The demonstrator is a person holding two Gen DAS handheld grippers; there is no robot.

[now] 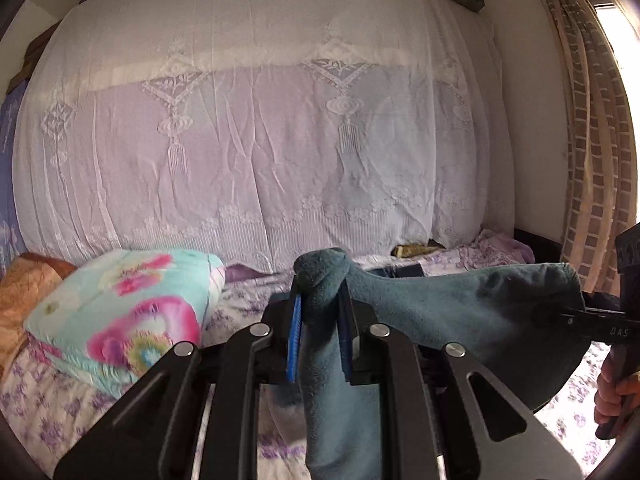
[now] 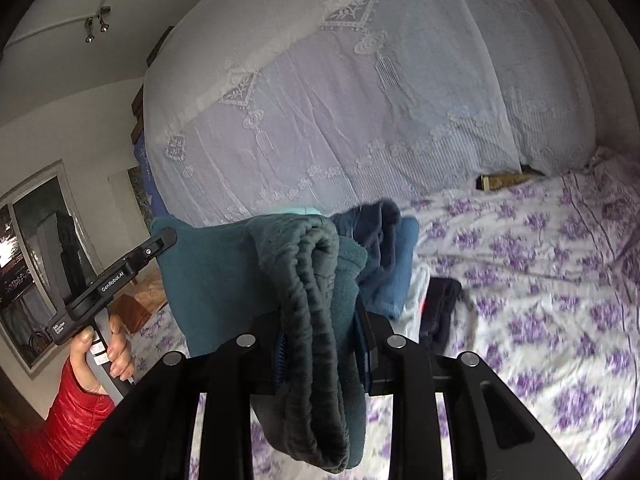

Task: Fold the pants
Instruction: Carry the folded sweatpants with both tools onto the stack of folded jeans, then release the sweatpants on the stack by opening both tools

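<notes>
On my left, the left gripper (image 1: pixel 320 332) is clamped nearly closed on a bunched fold of the teal pants (image 1: pixel 460 304), lifted above the purple-flowered bedsheet (image 2: pixel 540 280). The cloth stretches across to my right gripper (image 2: pixel 324 356), whose jaws pinch the gathered waistband (image 2: pixel 316 280), narrowly parted by its thickness, the rest hanging below.
</notes>
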